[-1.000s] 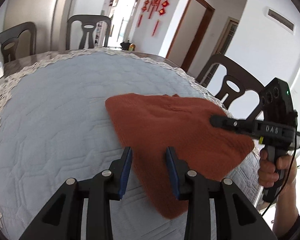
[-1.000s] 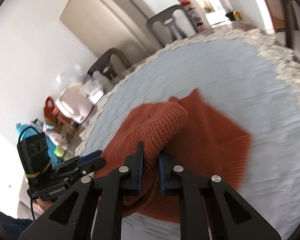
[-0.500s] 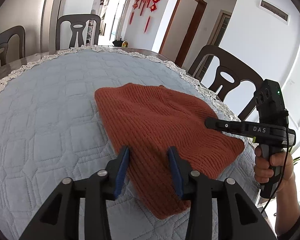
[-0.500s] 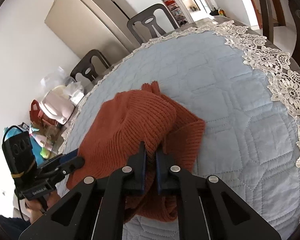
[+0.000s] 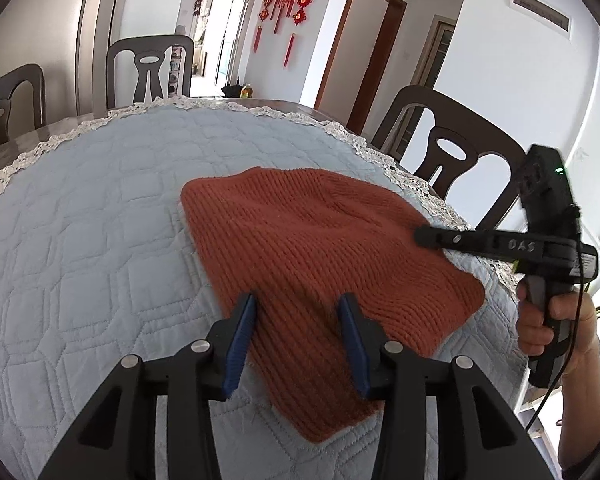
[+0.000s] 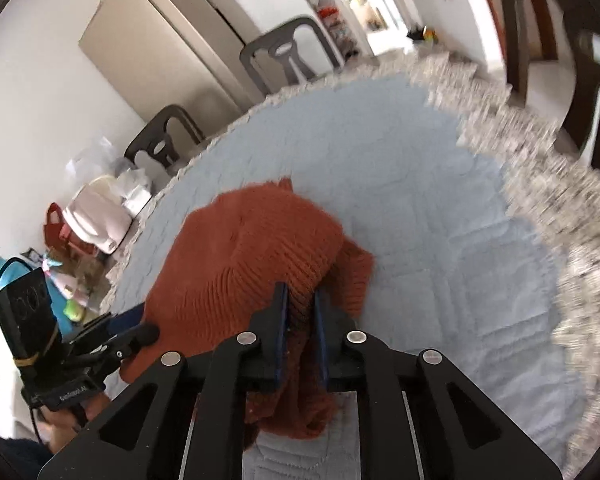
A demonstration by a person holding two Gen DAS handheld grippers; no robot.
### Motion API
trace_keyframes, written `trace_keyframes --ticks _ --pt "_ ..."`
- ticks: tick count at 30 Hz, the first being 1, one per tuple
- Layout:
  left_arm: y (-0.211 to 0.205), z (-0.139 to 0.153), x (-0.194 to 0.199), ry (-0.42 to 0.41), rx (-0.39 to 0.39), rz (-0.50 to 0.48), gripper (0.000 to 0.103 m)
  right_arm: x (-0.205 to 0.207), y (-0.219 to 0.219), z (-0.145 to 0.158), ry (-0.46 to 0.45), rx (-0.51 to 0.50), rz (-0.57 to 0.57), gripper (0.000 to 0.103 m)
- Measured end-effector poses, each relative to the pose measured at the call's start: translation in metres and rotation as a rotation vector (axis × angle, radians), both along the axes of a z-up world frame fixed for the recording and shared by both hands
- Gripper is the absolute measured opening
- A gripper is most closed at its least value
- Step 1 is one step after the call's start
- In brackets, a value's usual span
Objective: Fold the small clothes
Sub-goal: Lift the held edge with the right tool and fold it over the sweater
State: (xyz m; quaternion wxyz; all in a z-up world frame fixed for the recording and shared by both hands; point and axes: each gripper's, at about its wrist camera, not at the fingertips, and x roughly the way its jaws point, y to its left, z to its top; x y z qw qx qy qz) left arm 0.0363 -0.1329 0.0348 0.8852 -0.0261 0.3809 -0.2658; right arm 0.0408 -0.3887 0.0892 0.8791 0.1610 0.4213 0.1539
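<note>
One rust knit garment (image 5: 320,264), two claws: right claw (image 6: 300,304) pinching, left claw (image 5: 300,312) spread.

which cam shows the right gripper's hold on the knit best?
Right wrist: the right gripper has its blue pads pinched on a raised fold of the rust knit garment, seen straight on. Left wrist shows that gripper only side-on over the garment; contact unclear there.

Sweater (image 5: 320,264) on tablecloth (image 5: 100,240) — chairs (image 5: 150,72) behind.
</note>
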Motion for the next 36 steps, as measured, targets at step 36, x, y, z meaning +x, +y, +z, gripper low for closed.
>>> trace_keyframes --ticks 36 --pt "-0.003 -0.005 0.012 0.035 0.026 0.047 0.048 -0.006 0.033 -0.004 -0.033 -0.248 -0.003 0.01"
